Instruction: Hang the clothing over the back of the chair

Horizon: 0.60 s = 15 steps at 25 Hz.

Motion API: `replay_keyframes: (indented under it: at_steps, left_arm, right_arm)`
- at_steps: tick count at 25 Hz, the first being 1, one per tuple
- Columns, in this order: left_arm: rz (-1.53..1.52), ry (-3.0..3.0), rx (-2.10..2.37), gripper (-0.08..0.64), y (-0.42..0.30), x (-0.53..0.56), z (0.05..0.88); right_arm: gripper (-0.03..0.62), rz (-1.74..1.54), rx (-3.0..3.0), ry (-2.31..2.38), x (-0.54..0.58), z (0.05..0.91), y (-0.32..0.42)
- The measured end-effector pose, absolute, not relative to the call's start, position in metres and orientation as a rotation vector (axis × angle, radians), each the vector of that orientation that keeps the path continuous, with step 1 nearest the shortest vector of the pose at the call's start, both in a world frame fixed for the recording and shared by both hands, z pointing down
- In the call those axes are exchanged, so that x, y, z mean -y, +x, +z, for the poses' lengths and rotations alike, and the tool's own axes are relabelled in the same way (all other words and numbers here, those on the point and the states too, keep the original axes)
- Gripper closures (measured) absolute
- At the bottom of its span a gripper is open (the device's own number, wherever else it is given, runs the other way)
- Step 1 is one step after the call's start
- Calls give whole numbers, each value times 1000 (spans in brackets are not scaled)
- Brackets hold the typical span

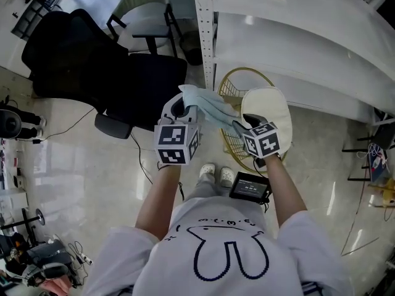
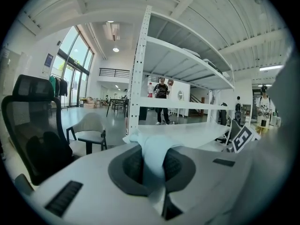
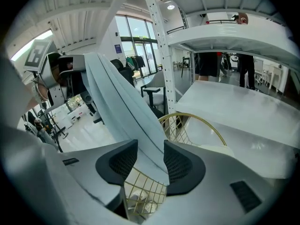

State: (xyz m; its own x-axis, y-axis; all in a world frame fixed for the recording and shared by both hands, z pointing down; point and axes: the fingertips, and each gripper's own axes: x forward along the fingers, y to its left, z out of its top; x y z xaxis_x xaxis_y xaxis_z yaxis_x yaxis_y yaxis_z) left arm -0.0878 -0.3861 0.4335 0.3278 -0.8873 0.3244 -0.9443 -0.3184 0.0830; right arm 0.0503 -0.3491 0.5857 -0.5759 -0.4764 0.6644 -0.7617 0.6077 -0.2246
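Closest up is the person's white shirt (image 1: 228, 251) with a bunny outline on it, and both arms reach out from there. The left gripper (image 1: 180, 106) is clamped down tight on one end of the pale blue clothing (image 1: 210, 106); in its own view a bunched fold of the cloth (image 2: 152, 149) is squeezed right between the pads. The right gripper (image 1: 244, 125) has its jaws spread wide, and the cloth (image 3: 117, 97) just lies loose in the gap, not pinched.

So the clothing is up in the air, strung between the two grippers. In the head view its long axis runs from the left gripper down and right to the right one. In the right gripper view it's a long band going up and left from the jaws.

The black office chair (image 1: 92, 66) sits beyond the left gripper. A gold wire seat (image 1: 231, 88) with a cream cushion (image 1: 268, 113) is under the right one.
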Motion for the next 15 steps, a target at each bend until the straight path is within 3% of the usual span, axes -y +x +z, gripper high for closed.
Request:
replay_keyframes:
  at_steps: [15]
  left_arm:
    - [528, 2217, 1506, 540, -90, 377, 521]
  right_arm:
    - [440, 712, 2388, 979, 342, 549, 52]
